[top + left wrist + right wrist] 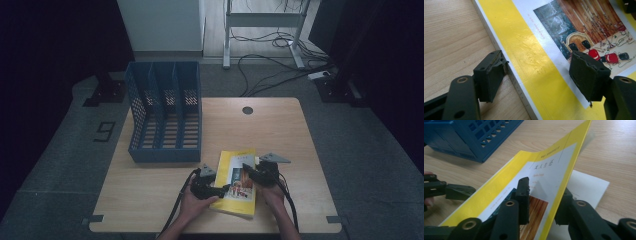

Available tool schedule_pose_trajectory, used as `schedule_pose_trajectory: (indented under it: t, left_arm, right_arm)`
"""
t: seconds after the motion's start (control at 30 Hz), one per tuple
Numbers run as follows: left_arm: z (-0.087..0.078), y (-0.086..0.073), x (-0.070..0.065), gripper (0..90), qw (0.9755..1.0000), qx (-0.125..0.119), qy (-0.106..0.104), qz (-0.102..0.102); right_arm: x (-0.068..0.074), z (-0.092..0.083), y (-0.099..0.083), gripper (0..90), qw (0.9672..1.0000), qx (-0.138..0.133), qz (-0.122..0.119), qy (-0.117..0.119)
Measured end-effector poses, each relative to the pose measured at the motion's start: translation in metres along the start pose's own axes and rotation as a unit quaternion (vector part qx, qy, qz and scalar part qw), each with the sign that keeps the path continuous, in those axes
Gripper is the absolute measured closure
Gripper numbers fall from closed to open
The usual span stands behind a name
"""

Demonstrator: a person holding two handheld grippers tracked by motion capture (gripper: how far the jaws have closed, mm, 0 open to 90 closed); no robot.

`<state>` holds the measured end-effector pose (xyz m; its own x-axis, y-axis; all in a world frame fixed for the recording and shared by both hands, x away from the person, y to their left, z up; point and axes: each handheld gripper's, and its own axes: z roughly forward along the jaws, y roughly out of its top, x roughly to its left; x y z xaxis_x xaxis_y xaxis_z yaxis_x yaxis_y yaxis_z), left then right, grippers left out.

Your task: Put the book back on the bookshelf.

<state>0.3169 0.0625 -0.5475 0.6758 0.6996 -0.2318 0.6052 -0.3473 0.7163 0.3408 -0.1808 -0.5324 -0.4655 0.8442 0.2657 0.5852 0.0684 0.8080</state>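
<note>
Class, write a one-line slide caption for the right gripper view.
The right gripper pinches the lifted front cover of a yellow book, beside a blue file rack.

left gripper (221, 190): black jaws, brass rivets | right gripper (250, 172): grey plate, black cable

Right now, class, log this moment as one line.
left gripper: open, straddling yellow softcover book spine | right gripper: shut on front cover, lifted | blue mesh file rack: behind
</note>
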Motion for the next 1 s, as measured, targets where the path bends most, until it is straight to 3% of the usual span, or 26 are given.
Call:
schedule_pose_trajectory:
  t: [0.17, 0.27, 0.37, 0.8, 1.0]
  left_arm:
    - [0.0, 0.0, 0.0, 28.1, 1.0, 0.001, 0.001, 0.001]
    - [0.0, 0.0, 0.0, 28.1, 1.0, 0.0, 0.0, 0.0]
    - [0.0, 0.0, 0.0, 28.0, 1.0, 0.0, -0.001, 0.0]
    - [0.0, 0.0, 0.001, 27.2, 1.0, -0.003, -0.005, -0.005]
    - [-0.001, 0.001, 0.003, 26.0, 0.9998, -0.003, -0.013, -0.012]
  right_arm:
    - [0.002, 0.003, 0.003, 76.6, 0.9999, 0.005, -0.003, 0.009]
    - [0.0, 0.001, 0.003, 81.8, 0.9995, -0.001, 0.016, 0.026]
    - [0.002, -0.001, 0.004, 84.3, 0.9993, -0.011, 0.014, 0.034]
    - [0.01, -0.004, 0.005, 87.3, 0.9989, -0.033, 0.001, 0.033]
    - [0.011, -0.006, 0.007, 87.4, 0.9977, -0.049, 0.02, 0.042]
